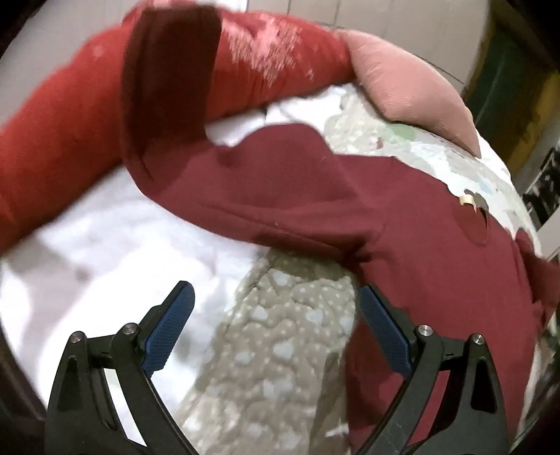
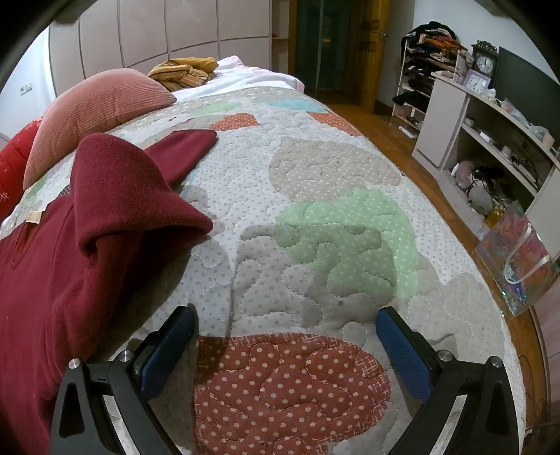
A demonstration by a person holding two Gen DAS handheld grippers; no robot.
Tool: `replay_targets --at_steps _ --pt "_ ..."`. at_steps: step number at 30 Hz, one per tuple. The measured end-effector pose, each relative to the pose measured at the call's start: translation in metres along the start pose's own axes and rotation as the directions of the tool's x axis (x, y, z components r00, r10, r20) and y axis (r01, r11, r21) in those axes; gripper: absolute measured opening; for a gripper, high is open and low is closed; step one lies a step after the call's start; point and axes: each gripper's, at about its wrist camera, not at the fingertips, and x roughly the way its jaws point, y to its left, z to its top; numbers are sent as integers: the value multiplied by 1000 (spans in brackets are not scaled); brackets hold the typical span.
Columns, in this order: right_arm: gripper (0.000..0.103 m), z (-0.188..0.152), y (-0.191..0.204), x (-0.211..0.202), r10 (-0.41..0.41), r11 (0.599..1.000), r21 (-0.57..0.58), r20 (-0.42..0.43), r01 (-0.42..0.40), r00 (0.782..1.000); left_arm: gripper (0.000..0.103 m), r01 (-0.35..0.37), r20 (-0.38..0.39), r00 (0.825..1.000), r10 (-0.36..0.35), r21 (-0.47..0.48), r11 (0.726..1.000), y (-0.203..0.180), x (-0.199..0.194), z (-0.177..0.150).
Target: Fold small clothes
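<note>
Home bedroom — bed with patchwork quilt point(image 2: 315, 196), padded headboard wall point(image 2: 175, 31), pink pillow point(image 2: 94, 108). Wood floor point(image 2: 385, 133), open shelving unit point(image 2: 490, 140) with clutter and clocks point(image 2: 484, 64), loaded shoe rack point(image 2: 427, 70) — lived-in.

Your sweater point(image 2: 70, 227) is deep maroon. Under it you have a polka-dotted quilt point(image 2: 315, 217) patched in grey, mint green and rust red. Your gripper pads point(image 2: 406, 353) are blue on black frames; the ribbed cushion point(image 2: 98, 108) is dusty pink.
</note>
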Motion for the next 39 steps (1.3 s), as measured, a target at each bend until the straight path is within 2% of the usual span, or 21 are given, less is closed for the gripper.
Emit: replay_targets --at_steps 6,9,12,17,21,26,33,39 --pt "103 0 1 0 -1 1000 -1 -2 1 1000 96 21 56 998 -25 60 998 -16 -28 -12" --pt "103 0 0 -3 0 1000 -5 -11 0 1000 96 -21 98 995 11 104 994 -28 -33 -12" --pt "103 -3 4 -17 -5 1000 -16 -19 5 1000 96 -37 114 993 21 140 989 -36 -38 -14" --pt "103 -17 27 -58 22 996 -88 17 -21 1000 96 -8 130 991 -11 146 989 -48 -42 -16" --pt "103 -23 58 -96 93 985 -152 48 -85 995 96 -6 145 989 -18 158 987 -55 -45 -16" --pt "103 -29 99 -120 180 960 -225 43 -166 983 96 -5 151 988 -21 171 985 -63 -49 -15" --pt "103 -30 158 -125 241 942 -250 41 -224 970 96 3 159 987 -34 186 982 -71 -52 -13" --pt "103 -30 199 -130 249 930 -292 54 -223 967 96 9 152 988 -40 199 980 -78 -48 -11"
